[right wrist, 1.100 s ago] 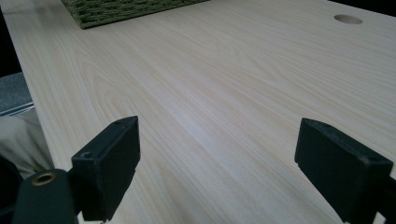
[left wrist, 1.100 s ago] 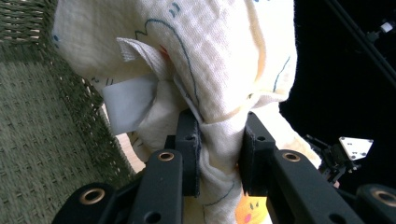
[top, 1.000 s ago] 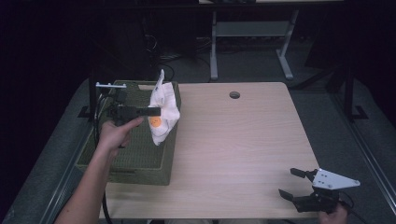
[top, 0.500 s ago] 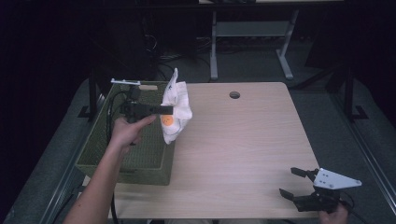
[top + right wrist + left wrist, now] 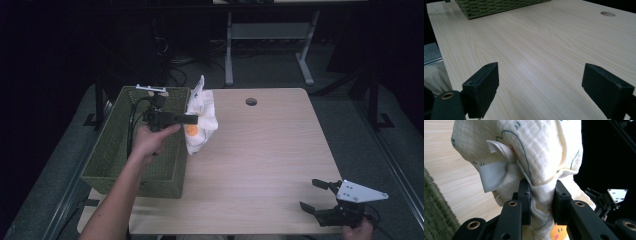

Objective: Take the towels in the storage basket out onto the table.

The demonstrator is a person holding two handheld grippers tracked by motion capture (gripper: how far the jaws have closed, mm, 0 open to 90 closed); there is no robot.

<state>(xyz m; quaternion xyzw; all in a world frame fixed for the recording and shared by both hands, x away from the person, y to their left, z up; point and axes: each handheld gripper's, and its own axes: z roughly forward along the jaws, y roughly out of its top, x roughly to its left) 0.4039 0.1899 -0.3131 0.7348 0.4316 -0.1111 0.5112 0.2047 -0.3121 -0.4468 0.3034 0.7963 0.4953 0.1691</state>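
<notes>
A cream cloth [image 5: 202,120] with dark line drawings and an orange patch hangs bunched above the left part of the wooden table [image 5: 260,165], beside the green woven basket [image 5: 145,145]. My left gripper [image 5: 192,119] is shut on it; in the left gripper view both jaws pinch a fold of the cloth [image 5: 531,162], and a white label [image 5: 492,175] sticks out at the left. My right gripper [image 5: 312,196] rests near the table's front right corner, its jaws wide open over bare wood [image 5: 541,67] with nothing between them.
The basket [image 5: 499,6] takes up the table's left side, and a round cable hole [image 5: 251,101] lies near the far edge. Desk legs and cables stand on the dark floor behind the table.
My left gripper has carried the cloth to the right, from over the basket's right rim to above the table beside it. The right gripper has stayed where it was.
</notes>
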